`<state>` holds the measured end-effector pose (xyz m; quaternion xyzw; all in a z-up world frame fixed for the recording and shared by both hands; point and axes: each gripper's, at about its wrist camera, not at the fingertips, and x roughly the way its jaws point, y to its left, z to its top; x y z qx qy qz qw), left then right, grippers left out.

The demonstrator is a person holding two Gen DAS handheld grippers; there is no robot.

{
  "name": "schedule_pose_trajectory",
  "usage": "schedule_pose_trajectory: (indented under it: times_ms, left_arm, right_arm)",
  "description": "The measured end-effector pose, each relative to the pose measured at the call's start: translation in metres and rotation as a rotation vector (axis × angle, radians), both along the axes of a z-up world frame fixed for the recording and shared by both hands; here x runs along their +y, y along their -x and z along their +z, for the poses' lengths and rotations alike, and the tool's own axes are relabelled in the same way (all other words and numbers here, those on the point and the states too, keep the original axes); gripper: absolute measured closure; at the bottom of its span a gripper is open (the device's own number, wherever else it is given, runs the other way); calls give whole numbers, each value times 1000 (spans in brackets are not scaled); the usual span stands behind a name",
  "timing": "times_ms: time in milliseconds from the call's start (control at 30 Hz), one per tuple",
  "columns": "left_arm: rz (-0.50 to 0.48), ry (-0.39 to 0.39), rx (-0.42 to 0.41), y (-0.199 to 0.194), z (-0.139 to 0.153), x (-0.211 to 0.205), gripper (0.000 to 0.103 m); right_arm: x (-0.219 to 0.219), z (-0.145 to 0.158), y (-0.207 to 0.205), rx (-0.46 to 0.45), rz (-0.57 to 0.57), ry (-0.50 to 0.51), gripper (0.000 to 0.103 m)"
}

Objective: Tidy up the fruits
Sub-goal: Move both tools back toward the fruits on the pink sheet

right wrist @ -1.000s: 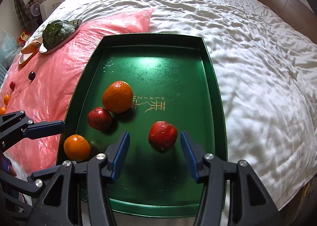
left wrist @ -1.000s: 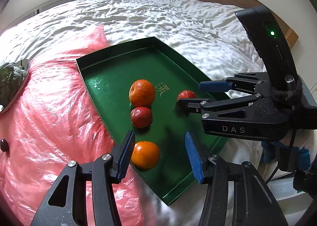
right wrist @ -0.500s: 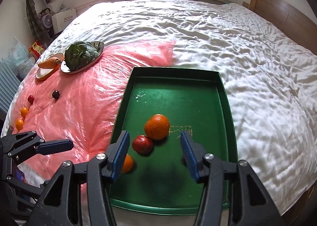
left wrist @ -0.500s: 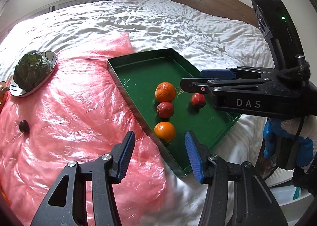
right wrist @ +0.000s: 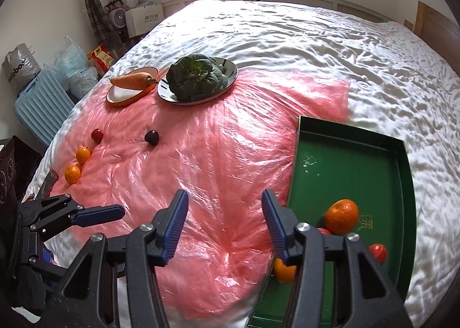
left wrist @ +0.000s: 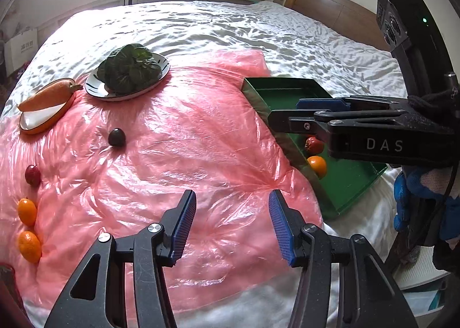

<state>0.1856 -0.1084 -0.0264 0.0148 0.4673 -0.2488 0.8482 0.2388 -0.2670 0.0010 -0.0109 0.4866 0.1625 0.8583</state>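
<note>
Both fisheye cameras look forward and down along their own fingers, from above the near edge of the bed [right wrist: 287, 40]. The left wrist view faces the pink plastic sheet [left wrist: 172, 155], with the green tray [left wrist: 350, 184] at its right. The right wrist view sits further right, nearer the tray. Both share sheet, tray and the plate of greens [right wrist: 198, 78].

Glossy crinkled pink plastic sheet [right wrist: 218, 161], rumpled white cloth bedspread [right wrist: 287, 40] (slightly shiny), glossy green tray [right wrist: 345, 167]
</note>
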Motion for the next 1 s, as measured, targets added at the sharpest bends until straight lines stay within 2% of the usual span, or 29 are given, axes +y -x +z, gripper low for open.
schedule_pose_trajectory:
  times_ms: [467, 800, 1000]
  left_arm:
    - [182, -25, 48, 6, -20, 86, 56]
    - [296, -63, 24, 1, -25, 130, 56]
    - [383, -56, 2, -14, -21, 169, 56]
  right_arm:
    - [80, -18, -15, 26, 134, -37, 29]
    - [123, -27, -31, 22, 219, -37, 29]
    - [138, -33, -37, 19, 246, -37, 29]
